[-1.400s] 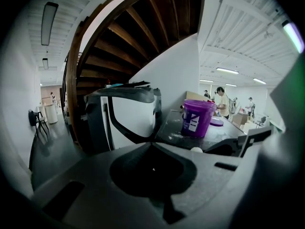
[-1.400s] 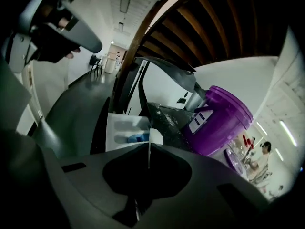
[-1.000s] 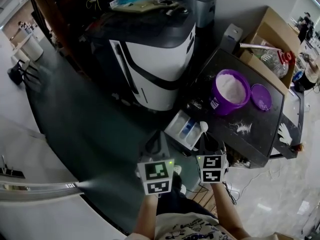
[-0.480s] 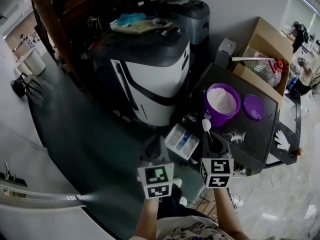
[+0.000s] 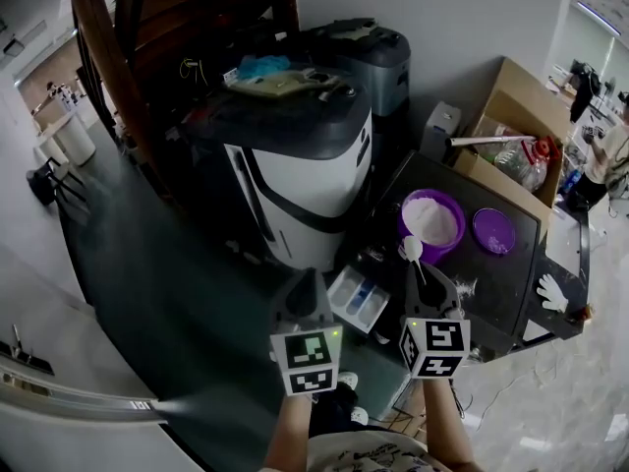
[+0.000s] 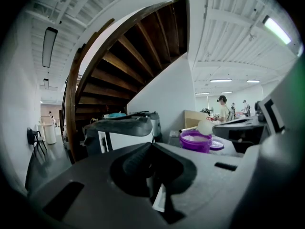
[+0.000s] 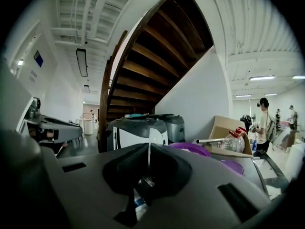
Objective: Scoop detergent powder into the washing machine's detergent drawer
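1. Two hand-held grippers, each carrying one cube with square markers. The left gripper (image 5: 304,281) hovers over the floor just left of the drawer, its fingers (image 6: 138,157) pressed together on nothing.
2. The right gripper (image 5: 425,271) pinches the thin handle of one white plastic spoon (image 5: 412,250). Its rounded bowl sits at the near rim of the tub.
3. One round purple plastic tub (image 5: 442,252), uncovered, holds a mound of white detergent powder (image 5: 430,220). Its one flat purple lid (image 5: 492,231) lies just beside it, to the right.
4. Both stand on one dark, smooth bench (image 5: 491,273), with a small scatter of spilled powder near the right gripper.
5. One white detergent drawer (image 5: 356,299), rectangular and divided into compartments with a blue part inside, sticks out between the two grippers, below the one black-and-white washing machine (image 5: 300,170).
6. One open cardboard box (image 5: 521,91) stands behind the bench.
7. A second ago the spoon's bowl was by the drawer's edge, apart from the tub; now it reaches the tub's rim.
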The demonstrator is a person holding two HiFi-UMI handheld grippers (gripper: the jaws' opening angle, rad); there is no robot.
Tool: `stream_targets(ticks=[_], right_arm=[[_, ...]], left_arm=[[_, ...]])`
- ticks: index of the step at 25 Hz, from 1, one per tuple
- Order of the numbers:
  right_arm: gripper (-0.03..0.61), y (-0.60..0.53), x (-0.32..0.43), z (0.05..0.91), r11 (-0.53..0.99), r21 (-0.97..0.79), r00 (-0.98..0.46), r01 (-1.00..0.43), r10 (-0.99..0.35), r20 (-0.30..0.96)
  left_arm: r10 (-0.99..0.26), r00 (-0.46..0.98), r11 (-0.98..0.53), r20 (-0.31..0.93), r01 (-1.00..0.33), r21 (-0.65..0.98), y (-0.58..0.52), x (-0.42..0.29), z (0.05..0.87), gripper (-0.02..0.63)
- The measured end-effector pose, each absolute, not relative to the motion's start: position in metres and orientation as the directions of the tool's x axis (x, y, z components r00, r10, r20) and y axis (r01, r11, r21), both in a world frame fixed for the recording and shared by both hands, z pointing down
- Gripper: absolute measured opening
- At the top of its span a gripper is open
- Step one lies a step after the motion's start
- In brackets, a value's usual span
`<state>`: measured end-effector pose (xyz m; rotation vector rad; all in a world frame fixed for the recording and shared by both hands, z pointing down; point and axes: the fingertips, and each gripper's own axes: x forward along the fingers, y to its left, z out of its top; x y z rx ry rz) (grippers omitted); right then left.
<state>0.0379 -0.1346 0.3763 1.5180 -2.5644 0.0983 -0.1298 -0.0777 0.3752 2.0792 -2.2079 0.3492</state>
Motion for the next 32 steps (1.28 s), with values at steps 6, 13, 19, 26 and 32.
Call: stream_targets(ticks=[6, 13, 19, 26, 32], right_arm=[[0.020, -0.134, 0.041, 0.356, 0.474, 0.020, -0.468, -0.880, -0.875, 0.123], [0.020, -0.134, 0.046, 0.337, 0.466, 0.009, -0.464, -0.885, -0.882, 0.082], [0.020, -0.132, 0.047, 0.328, 0.462, 0.001, -0.461, -0.887, -0.885, 0.063], [0.020, -0.131, 0.045, 0.325, 0.465, -0.011, -0.465, -0.885, -0.884, 0.054], [0.020, -0.130, 0.046, 0.329, 0.460, -0.023, -0.461, -0.887, -0.885, 0.063]], left_arm=[[-0.981, -0.070, 0.050, 0.179, -0.992, -0.113, -0.080, -0.129, 0.356, 0.003], [-0.987, -0.066, 0.049, 0.144, -0.992, -0.120, -0.081, -0.128, 0.340, 0.002], [-0.990, -0.062, 0.048, 0.124, -0.992, -0.118, -0.080, -0.129, 0.331, 0.003], [-0.991, -0.060, 0.046, 0.118, -0.992, -0.117, -0.080, -0.129, 0.329, 0.002], [-0.991, -0.060, 0.047, 0.120, -0.993, -0.113, -0.079, -0.129, 0.329, 0.002]])
